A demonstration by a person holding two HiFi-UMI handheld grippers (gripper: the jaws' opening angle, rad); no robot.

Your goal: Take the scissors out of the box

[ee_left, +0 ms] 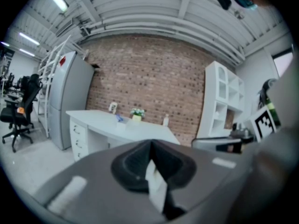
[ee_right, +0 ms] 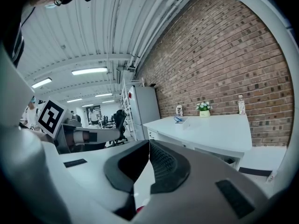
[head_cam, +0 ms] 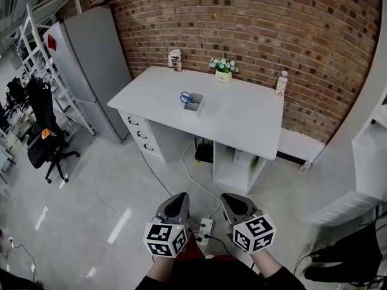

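Blue-handled scissors (head_cam: 186,97) stand in a small white box (head_cam: 193,103) near the middle of the white desk (head_cam: 242,119), far ahead of me. In the left gripper view the scissors (ee_left: 119,119) show as a tiny blue spot on the desk. In the right gripper view the scissors (ee_right: 178,119) sit beside the box (ee_right: 189,122). My left gripper (head_cam: 177,203) and right gripper (head_cam: 233,205) hang low in front of me over the floor, side by side, both shut with nothing between the jaws.
On the desk's back edge stand a patterned cup (head_cam: 175,60), a flower pot (head_cam: 224,70) and a bottle (head_cam: 281,83). A grey cabinet (head_cam: 91,65) stands left of the desk, an office chair (head_cam: 45,132) further left, white shelves (head_cam: 369,156) at the right. Cables and a power strip (head_cam: 204,227) lie on the floor.
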